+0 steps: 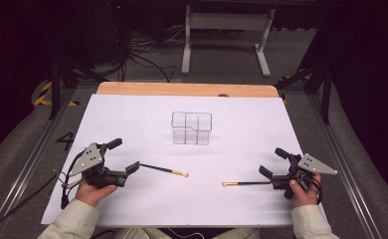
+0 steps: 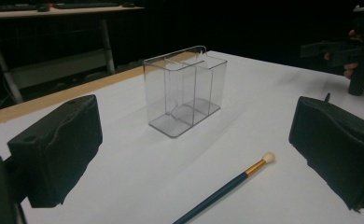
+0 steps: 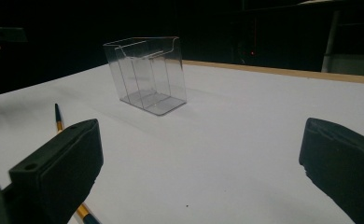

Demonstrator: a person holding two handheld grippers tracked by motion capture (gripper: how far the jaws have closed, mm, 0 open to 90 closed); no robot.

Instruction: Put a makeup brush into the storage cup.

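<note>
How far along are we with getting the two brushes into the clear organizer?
Nothing is done yet: the clear organizer stands empty. In hand: both tongs are open, the left tongs at the handle end of the left brush, the right tongs at the right brush, neither gripped. Left: grasp, lift and drop both in.

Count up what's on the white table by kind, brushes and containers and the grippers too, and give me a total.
Brushes: 2, one by the left gripper at, one by the right gripper at.
Clear containers: 1.
Grippers: 2, both with fingers spread and holding nothing.
Total: 5
</note>
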